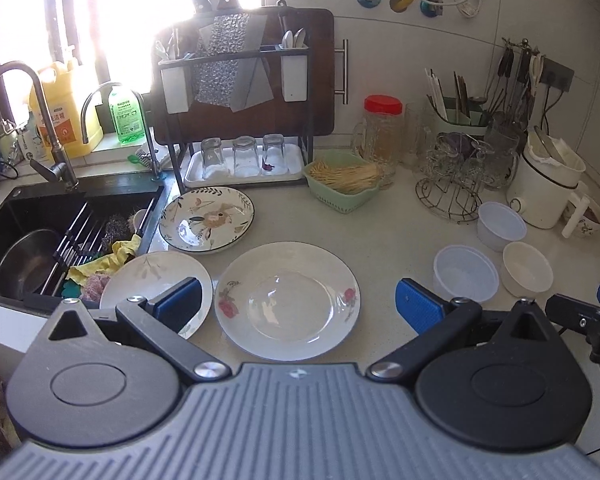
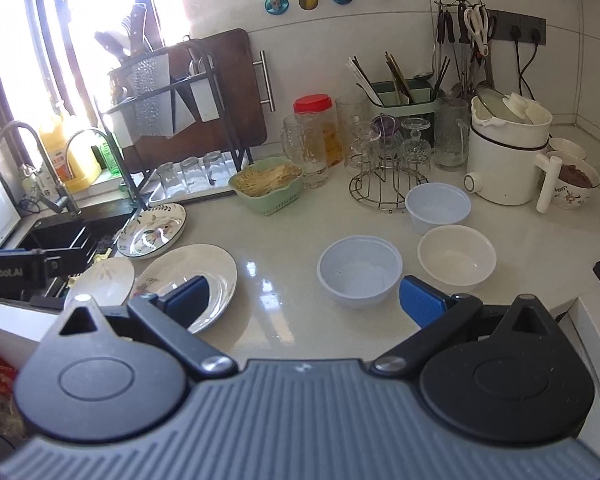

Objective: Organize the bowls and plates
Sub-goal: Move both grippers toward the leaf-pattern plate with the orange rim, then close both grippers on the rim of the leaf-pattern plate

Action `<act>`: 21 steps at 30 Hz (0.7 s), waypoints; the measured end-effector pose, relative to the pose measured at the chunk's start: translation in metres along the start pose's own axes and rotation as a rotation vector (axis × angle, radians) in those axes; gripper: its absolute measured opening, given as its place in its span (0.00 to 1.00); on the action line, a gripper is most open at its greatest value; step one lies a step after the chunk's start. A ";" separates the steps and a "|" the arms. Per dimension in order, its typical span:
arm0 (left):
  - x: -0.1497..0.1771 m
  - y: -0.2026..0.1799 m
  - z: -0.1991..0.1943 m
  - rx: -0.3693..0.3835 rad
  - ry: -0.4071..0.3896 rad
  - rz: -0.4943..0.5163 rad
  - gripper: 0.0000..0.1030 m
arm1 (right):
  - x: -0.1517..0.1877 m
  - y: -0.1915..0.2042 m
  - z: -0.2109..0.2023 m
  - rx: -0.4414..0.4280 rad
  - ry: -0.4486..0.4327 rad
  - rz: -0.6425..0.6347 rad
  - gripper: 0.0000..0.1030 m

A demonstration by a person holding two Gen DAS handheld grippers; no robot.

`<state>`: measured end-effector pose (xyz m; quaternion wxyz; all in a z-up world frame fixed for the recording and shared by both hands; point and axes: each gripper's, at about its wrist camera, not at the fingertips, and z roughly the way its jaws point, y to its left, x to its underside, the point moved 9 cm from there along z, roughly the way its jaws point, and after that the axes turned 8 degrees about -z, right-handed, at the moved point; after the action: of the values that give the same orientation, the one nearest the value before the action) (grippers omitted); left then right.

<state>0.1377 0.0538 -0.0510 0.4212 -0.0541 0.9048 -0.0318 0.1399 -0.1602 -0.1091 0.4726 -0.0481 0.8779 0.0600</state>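
Three plates lie on the white counter: a rose-patterned plate point(image 1: 287, 300) point(image 2: 192, 280) in front, a leaf-sprig plate point(image 1: 152, 284) point(image 2: 102, 282) to its left by the sink, and a deep floral plate point(image 1: 206, 218) point(image 2: 153, 230) behind. To the right stand three bowls: a near pale blue bowl point(image 1: 465, 273) point(image 2: 359, 271), a far pale blue bowl point(image 1: 501, 225) point(image 2: 438, 206) and a cream bowl point(image 1: 527, 267) point(image 2: 457, 258). My left gripper point(image 1: 298, 306) hangs open above the rose plate, holding nothing. My right gripper point(image 2: 303, 300) is open and empty, just short of the near blue bowl.
A black sink point(image 1: 32, 240) with a steel pot and cloths lies at left. Behind are a dish rack with upturned glasses point(image 1: 244, 156), a green basket of sticks point(image 1: 342, 184) point(image 2: 266, 188), a wire glass stand point(image 2: 388, 168), a white kettle pot point(image 2: 508, 152) and a filled bowl point(image 2: 574, 184).
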 end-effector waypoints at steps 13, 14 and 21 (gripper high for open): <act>-0.021 0.059 0.042 0.038 0.073 0.075 1.00 | -0.005 0.066 0.026 0.029 0.002 -0.008 1.00; -0.021 0.063 0.044 0.032 0.072 0.103 1.00 | -0.004 0.074 0.028 0.023 0.010 -0.007 1.00; -0.010 0.101 0.071 0.060 0.129 0.174 1.00 | -0.001 0.123 0.047 -0.012 0.059 -0.012 0.96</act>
<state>0.1912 0.1540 -0.0989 0.3645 0.0394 0.9300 -0.0257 0.1621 -0.0319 -0.1269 0.4467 -0.0580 0.8907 0.0611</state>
